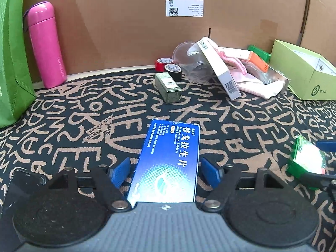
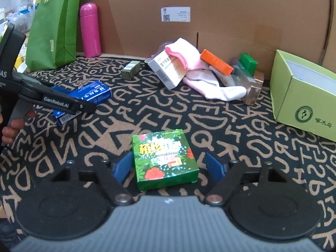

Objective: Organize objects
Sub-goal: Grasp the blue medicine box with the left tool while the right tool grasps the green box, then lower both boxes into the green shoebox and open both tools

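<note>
Boxes sit between both grippers on a black rug w/ tan letter pattern (image 1: 73,113). Left gripper (image 1: 166,173): blue pads spread wide, a long flat blue cardboard medicine box (image 1: 168,163) lying between them, gaps visible each side, pads not pressing it. Right gripper (image 2: 169,167): pads also spread, a square green cardboard box w/ red flowers (image 2: 164,159) resting on the rug between them, untouched. Further back, near a brown cardboard wall (image 2: 231,10): pile of white box, pink-white socks (image 2: 210,84), orange box. Pink metal bottle (image 1: 46,44) stands upright at the left beside a green fabric bag (image 2: 54,25); an open light-green box (image 2: 304,96) sits at the right.
</note>
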### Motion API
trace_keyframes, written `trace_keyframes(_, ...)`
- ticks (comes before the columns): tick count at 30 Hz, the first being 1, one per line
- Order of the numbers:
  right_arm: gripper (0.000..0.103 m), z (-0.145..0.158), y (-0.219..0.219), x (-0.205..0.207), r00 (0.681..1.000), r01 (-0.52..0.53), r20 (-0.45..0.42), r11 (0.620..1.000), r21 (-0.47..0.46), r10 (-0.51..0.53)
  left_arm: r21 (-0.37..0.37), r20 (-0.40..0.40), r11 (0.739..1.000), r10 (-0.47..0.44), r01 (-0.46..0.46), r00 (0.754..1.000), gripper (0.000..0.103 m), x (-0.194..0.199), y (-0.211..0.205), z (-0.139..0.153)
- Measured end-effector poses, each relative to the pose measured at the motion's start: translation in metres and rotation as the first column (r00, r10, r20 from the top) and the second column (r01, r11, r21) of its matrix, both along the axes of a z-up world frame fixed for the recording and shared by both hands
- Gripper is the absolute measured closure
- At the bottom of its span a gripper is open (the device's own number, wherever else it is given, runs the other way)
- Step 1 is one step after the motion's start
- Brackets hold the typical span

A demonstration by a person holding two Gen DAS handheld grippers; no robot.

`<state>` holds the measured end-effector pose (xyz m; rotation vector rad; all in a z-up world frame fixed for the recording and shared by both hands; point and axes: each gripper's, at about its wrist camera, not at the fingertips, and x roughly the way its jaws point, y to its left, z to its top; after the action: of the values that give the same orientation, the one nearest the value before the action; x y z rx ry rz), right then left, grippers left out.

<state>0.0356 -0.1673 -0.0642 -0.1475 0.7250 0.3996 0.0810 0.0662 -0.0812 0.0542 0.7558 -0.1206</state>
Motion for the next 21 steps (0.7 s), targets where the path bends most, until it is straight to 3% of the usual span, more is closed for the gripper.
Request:
trace_keyframes(2, 0.035, -0.004, 0.001, 0.003, 1.0, -0.009, -0.008, 1.0, -0.004, 0.009, 0.009, 0.006, 1.0, 0.0, 0.0, 1.0, 0.026, 0.0, -0.001, 0.0)
trace_keyframes(4, 0.039, -0.006, 0.002, 0.004, 1.0, -0.024, -0.02, 1.0, 0.006, 0.024, 0.005, 0.01, 1.0, -0.019, 0.019, 1.0, 0.041, -0.002, -0.004, 0.002)
trace_keyframes(11, 0.041, 0.008, -0.013, -0.007, 1.0, 0.006, 0.029, 0.999, 0.034, -0.007, -0.086, 0.02, 0.988, -0.131, 0.132, 0.991, 0.042, -0.009, -0.034, 0.027)
trace_keyframes(16, 0.041, 0.041, -0.048, -0.012, 0.99, 0.076, 0.116, 0.996, 0.047, -0.081, -0.176, 0.093, 0.953, -0.234, 0.248, 0.968, 0.042, -0.002, -0.08, 0.061)
trace_keyframes(21, 0.041, 0.076, -0.095, -0.006, 0.959, 0.178, 0.217, 0.983, 0.047, -0.184, -0.223, 0.163, 0.912, -0.313, 0.344, 0.936, 0.042, 0.018, -0.141, 0.096)
